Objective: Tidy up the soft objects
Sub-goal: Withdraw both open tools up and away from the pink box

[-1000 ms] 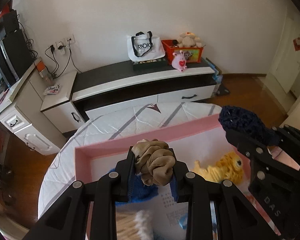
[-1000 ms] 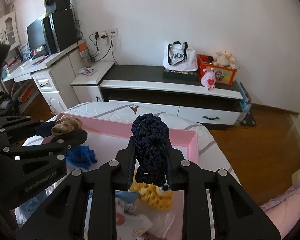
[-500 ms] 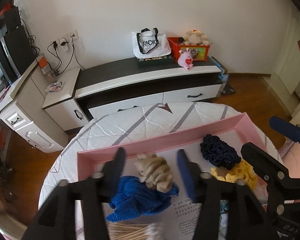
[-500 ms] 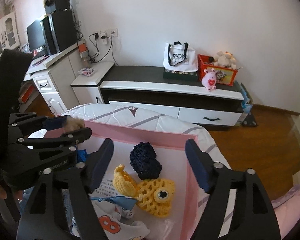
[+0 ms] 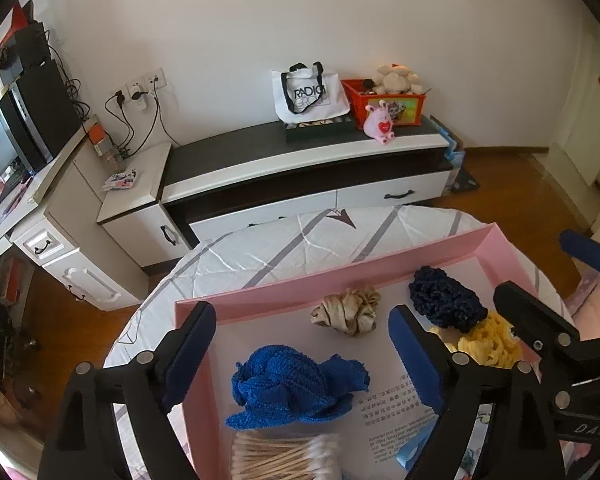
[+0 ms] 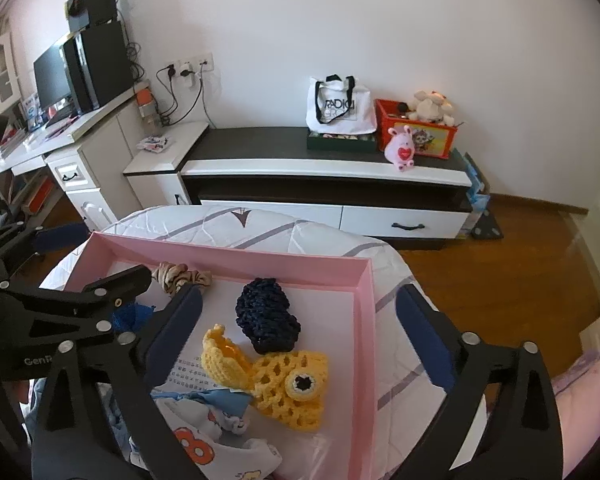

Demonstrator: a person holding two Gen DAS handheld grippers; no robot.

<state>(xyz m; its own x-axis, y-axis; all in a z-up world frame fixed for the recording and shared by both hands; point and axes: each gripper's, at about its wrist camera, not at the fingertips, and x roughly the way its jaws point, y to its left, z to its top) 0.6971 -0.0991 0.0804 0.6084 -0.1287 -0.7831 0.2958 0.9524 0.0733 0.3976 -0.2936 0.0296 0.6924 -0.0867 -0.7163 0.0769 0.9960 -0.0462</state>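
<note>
A pink box [image 5: 340,276] [image 6: 240,256] lies on a round table with a white quilted cover. In it rest a beige scrunchie [image 5: 346,314] [image 6: 180,274], a navy crochet piece [image 5: 444,300] [image 6: 266,320], a yellow crochet fish [image 5: 488,344] [image 6: 276,376] and a blue knitted cloth [image 5: 296,388]. My left gripper [image 5: 304,344] hangs over the blue cloth, its jaws opening and gripping nothing. My right gripper [image 6: 300,312] hovers over the navy and yellow pieces, its jaws opening too, wide and touching neither.
A bundle of cotton swabs [image 5: 284,456] and a printed white cloth [image 6: 204,440] fill the box's near end. Behind the table stands a low cabinet [image 5: 300,168] with a tote bag and toys. A desk with a monitor [image 5: 28,128] is at left; wooden floor at right.
Both grippers have opened. The left one let go of the beige scrunchie and the right one the navy crochet; both pieces now lie in the pink box. The left gripper sank closer.
</note>
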